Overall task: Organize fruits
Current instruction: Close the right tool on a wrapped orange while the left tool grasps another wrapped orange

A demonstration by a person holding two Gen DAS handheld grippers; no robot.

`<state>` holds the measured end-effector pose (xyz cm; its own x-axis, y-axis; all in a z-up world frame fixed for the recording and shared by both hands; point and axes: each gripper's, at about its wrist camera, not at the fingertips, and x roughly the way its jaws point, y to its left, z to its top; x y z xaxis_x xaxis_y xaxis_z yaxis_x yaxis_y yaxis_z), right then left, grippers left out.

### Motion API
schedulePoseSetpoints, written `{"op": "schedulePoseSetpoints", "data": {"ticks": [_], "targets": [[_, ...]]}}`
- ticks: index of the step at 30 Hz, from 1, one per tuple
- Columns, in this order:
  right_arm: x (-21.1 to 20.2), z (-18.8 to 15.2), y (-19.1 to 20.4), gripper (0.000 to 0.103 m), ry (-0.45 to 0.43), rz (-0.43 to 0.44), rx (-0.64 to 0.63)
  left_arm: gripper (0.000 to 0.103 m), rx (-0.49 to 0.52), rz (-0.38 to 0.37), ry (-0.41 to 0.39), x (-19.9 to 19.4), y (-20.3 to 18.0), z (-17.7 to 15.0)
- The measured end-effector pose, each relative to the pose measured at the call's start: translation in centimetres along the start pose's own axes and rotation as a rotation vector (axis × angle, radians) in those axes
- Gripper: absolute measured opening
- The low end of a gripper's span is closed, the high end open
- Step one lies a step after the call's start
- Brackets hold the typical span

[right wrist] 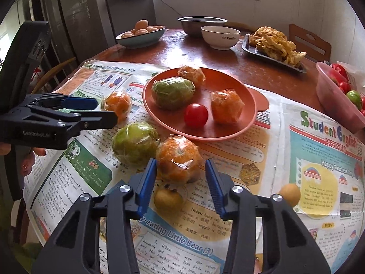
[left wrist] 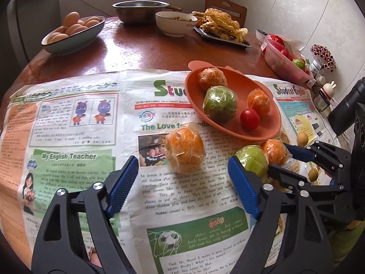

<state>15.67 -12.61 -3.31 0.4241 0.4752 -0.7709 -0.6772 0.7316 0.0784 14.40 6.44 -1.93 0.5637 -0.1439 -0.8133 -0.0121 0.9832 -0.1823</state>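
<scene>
An orange plate (left wrist: 269,123) (right wrist: 228,77) on the newspaper holds two wrapped oranges (right wrist: 227,107), a wrapped green fruit (right wrist: 173,92) and a red tomato (right wrist: 196,114). On the paper lie a wrapped orange (left wrist: 185,151) (right wrist: 117,104), a wrapped green fruit (left wrist: 252,163) (right wrist: 135,145) and another wrapped orange (left wrist: 275,151) (right wrist: 179,158). My left gripper (left wrist: 183,173) is open, just short of the first orange. My right gripper (right wrist: 181,175) is open, its fingers on either side of the near orange, not touching. Two small brown fruits (right wrist: 167,198) (right wrist: 289,194) lie nearby.
At the back of the round wooden table (right wrist: 228,57) stand a bowl of eggs (left wrist: 73,32), a steel pot (left wrist: 140,11), a white bowl (left wrist: 175,22) and a tray of fried food (left wrist: 222,26). A pink box of vegetables (left wrist: 287,61) stands at the right.
</scene>
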Motion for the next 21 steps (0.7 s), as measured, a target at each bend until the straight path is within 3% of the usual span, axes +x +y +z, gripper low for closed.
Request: {"op": "schedulePoseSetpoints", "data": {"ticks": [21], "targets": [[0.1,0.1,-0.8,0.038,-0.009,0.044,0.022,0.043,0.008,-0.041,0.029,2.3,-0.5,1.1]]}}
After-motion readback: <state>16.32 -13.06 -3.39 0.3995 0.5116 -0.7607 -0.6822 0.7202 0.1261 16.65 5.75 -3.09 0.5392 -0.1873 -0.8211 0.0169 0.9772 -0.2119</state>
